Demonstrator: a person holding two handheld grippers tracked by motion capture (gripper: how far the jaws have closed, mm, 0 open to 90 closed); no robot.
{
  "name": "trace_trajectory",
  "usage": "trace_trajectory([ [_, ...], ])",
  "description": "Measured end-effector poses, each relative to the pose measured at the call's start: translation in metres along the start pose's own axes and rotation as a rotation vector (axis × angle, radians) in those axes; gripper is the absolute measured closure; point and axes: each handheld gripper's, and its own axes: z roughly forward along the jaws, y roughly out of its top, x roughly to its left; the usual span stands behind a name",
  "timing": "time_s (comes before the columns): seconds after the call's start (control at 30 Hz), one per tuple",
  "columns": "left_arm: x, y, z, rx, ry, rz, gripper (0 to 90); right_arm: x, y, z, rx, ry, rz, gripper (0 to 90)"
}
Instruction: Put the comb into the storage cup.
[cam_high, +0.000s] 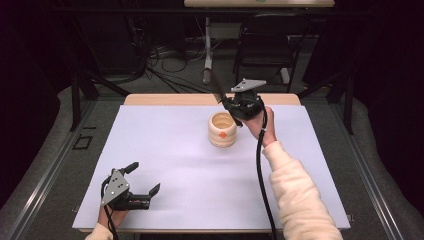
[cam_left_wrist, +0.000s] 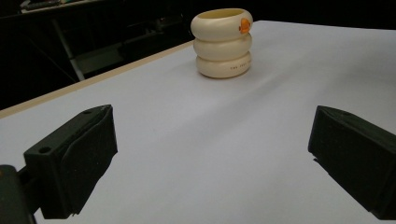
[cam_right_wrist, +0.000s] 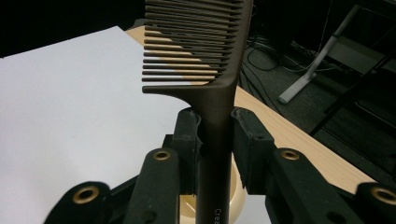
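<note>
A cream ribbed cup (cam_high: 222, 130), built like three stacked rings with an orange mark, stands upright on the white mat (cam_high: 175, 155) toward the far middle. My right gripper (cam_high: 231, 106) hovers just above and behind the cup's rim, shut on the handle of a dark brown comb (cam_high: 217, 87) whose toothed end slants up and away. In the right gripper view the comb (cam_right_wrist: 205, 56) rises between the pads of the right gripper (cam_right_wrist: 215, 135), with the cup (cam_right_wrist: 236, 200) below. My left gripper (cam_high: 145, 178) rests open at the near left. The left gripper (cam_left_wrist: 210, 158) faces the distant cup (cam_left_wrist: 223, 44) with nothing between its jaws.
The mat covers a wooden table whose bare far edge (cam_high: 165, 99) shows behind it. Beyond the table stand a black chair (cam_high: 265, 45), a white stand leg (cam_high: 207, 45) and floor cables (cam_high: 165, 62). Broad bare mat lies between the two grippers.
</note>
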Motion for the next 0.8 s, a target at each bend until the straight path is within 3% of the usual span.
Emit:
trace_trajectory([
  [0.8,0.0002,-0.0001,0.0001,0.003,0.001,0.003,1.2,-0.0012,0.0005,0.0103,-0.097,0.004,0.048,72.1],
])
